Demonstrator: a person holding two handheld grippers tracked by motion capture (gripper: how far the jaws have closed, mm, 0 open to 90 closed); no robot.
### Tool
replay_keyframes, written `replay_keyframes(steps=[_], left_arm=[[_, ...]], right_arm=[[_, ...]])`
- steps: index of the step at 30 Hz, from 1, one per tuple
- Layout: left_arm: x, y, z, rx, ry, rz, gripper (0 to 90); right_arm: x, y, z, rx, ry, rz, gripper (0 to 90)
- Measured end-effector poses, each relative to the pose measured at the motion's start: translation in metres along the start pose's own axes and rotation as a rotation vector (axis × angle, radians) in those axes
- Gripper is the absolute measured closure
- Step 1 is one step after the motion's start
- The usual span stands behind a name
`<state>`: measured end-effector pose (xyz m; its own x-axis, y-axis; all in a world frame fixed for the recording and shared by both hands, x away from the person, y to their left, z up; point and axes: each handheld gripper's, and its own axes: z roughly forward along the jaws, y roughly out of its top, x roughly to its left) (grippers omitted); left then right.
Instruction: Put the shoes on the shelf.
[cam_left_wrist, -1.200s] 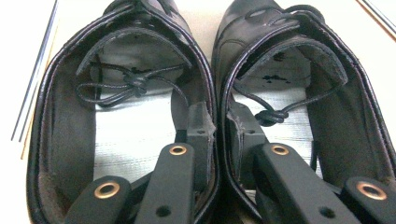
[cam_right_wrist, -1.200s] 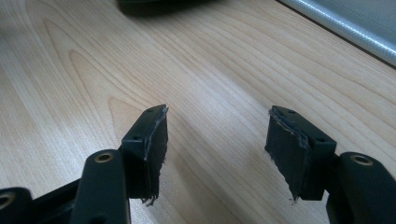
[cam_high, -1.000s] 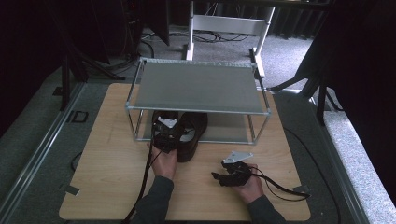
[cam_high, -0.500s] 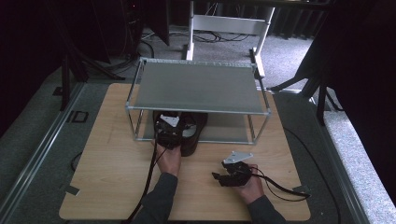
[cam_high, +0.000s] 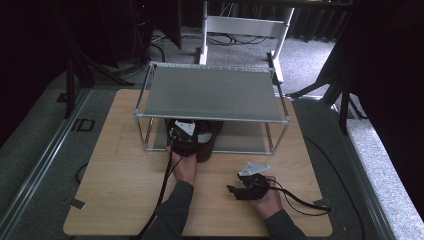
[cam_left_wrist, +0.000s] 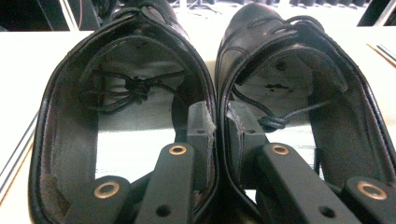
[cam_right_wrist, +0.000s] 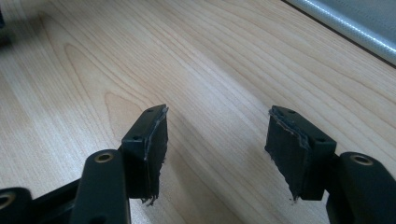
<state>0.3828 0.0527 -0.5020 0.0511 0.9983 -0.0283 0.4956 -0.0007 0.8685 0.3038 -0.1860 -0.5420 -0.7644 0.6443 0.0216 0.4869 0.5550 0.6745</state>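
From the high view the rack's top shelf (cam_high: 210, 92) covers the far ends of the black shoes (cam_high: 202, 137), the left gripper (cam_high: 182, 137) blocks most of the rest, and both forearms get chopped off by the near edge.

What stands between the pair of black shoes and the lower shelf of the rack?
Nothing visible. The left gripper pinches the inner walls of both black shoes together at the rack's open front edge, and the lower shelf beyond looks bare.

Shoes (cam_high: 200, 142) side by side under rack (cam_high: 210, 92)
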Motion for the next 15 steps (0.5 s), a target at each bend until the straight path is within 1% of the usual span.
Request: replay_keyframes(steps=[6,8,12,15], left_arm=[[0.0007,-0.0008,0.0029,-0.047,0.015,-0.006,80.9],[0.0008,-0.0006,0.0037,-0.056,0.021,-0.005,80.9],[0.0014,-0.0005,0.0054,-0.076,0.032,-0.019,81.1],[0.0015,0.0019,0.0054,-0.091,0.038,-0.023,82.8]], right_arm=[[0.0,-0.0001,-0.0002,0.001,-0.002,-0.002,38.0],[0.0001,-0.0003,0.0001,0.002,-0.001,-0.002,38.0],[0.0,-0.0002,-0.0002,0.001,-0.001,-0.001,38.0],[-0.0007,-0.0008,-0.0001,-0.001,0.0,-0.001,38.1]])
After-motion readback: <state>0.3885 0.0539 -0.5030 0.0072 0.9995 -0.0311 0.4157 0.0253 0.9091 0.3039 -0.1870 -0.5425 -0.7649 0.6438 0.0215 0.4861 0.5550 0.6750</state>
